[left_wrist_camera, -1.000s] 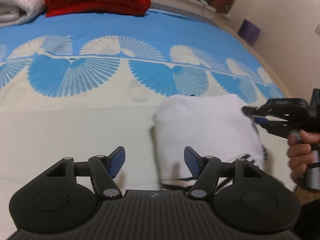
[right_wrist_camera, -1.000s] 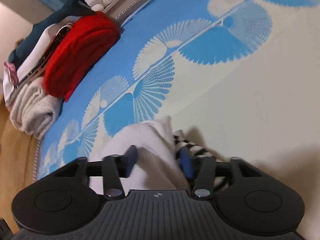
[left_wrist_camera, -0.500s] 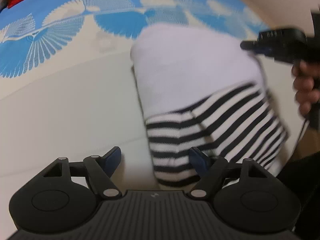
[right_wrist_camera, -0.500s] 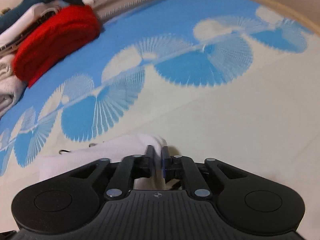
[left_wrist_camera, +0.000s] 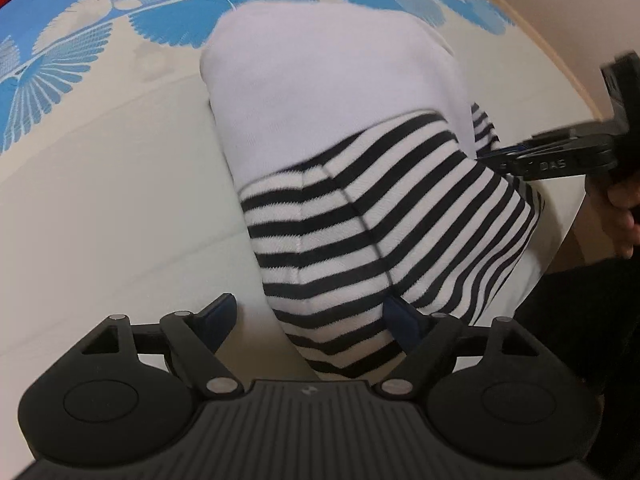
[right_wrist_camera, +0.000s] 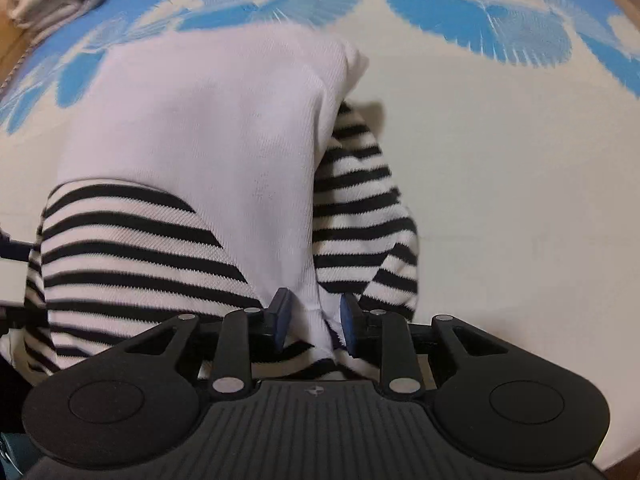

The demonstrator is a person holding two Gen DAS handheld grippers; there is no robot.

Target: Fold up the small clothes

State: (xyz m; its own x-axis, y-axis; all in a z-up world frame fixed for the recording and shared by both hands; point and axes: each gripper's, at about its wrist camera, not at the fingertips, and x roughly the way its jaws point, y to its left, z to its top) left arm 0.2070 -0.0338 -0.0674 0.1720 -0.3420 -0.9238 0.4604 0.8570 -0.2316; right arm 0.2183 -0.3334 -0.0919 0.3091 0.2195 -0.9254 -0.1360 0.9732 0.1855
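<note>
One folded striped garment (left_wrist_camera: 360,216) lies on the bed (left_wrist_camera: 100,200) — near edge hidden; left hand-held gripper (left_wrist_camera: 308,320) gapes wide, right hand-held gripper (right_wrist_camera: 312,320) pinches its white fold.

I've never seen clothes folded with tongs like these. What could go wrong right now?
The right gripper seems to pinch only a thin white edge of the striped garment, so it might slip free. The left gripper is open around the striped end; closing off-centre could bunch the folded layers.

A folded white garment (left_wrist_camera: 328,80) with black-striped sleeves (left_wrist_camera: 360,232) lies on the bedspread.
</note>
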